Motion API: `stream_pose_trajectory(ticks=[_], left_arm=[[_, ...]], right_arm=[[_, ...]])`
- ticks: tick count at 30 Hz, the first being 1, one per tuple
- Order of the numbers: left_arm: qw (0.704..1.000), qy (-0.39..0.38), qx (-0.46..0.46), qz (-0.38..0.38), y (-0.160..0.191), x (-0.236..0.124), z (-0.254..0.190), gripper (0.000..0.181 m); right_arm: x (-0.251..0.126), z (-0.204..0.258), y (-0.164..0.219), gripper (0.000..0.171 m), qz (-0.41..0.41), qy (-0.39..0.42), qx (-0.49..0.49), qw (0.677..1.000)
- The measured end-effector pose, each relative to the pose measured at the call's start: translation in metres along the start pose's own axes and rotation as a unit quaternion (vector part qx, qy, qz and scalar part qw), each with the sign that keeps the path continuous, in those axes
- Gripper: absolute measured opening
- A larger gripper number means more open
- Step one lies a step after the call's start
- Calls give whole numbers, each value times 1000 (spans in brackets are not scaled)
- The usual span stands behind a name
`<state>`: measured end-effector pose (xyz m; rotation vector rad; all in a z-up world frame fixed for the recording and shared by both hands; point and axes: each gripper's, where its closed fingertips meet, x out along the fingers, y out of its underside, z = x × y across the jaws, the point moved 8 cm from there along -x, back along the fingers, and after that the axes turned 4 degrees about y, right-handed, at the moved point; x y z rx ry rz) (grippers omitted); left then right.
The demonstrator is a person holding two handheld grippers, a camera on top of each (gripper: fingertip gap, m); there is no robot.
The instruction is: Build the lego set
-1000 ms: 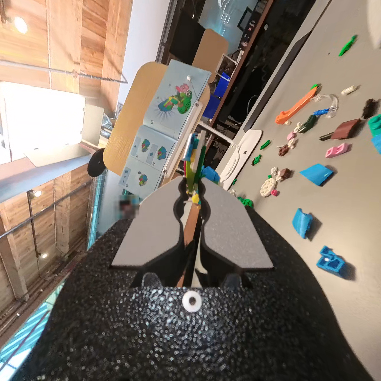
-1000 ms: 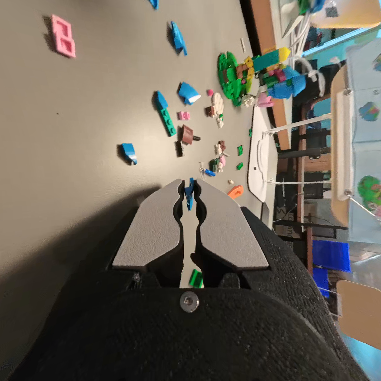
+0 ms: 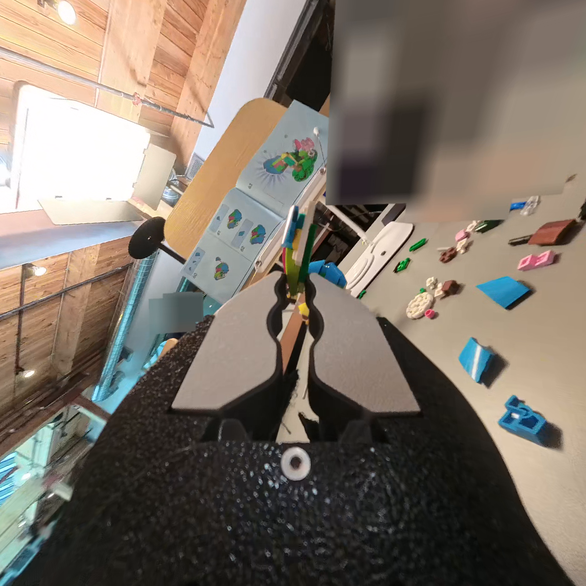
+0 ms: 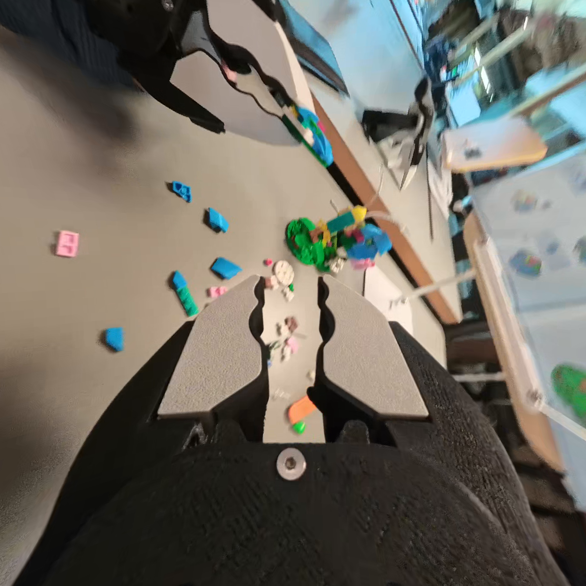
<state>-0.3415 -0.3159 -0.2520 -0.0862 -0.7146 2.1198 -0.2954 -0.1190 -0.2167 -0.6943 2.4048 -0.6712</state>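
Above the grey surface (image 3: 475, 475), a thin multicoloured plastic brick assembly (image 3: 298, 253) is clamped in the left hand-held gripper (image 3: 295, 285); the right hand-held gripper (image 4: 289, 279) is spread apart, empty, over scattered small plastic bricks (image 4: 287, 336).

The left wrist view rides behind the left gripper (image 3: 295, 287), rolled sideways so the grey worktop (image 3: 523, 364) climbs the right of the picture, and it faces the far edge where the instruction booklet (image 3: 253, 222) stands. The right wrist view sits behind the right gripper (image 4: 289, 280), also rolled, raised above the worktop (image 4: 111, 190) and facing down its length toward that edge. Both take in the scattered loose bricks, including the white round piece (image 3: 419, 304) (image 4: 283, 271), and the right view catches the left gripper (image 4: 287, 111) farther off.
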Motion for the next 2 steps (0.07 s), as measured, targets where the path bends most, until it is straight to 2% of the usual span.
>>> stream_pose_trajectory(ticks=[1, 2], left_arm=[[1000, 4, -9, -8, 0, -1, 1, 10], [1000, 7, -19, -13, 0, -1, 1, 10]], right_arm=[[9, -1, -5, 30, -10, 0, -34, 999], [17, -2, -9, 29, -20, 0, -66, 998]])
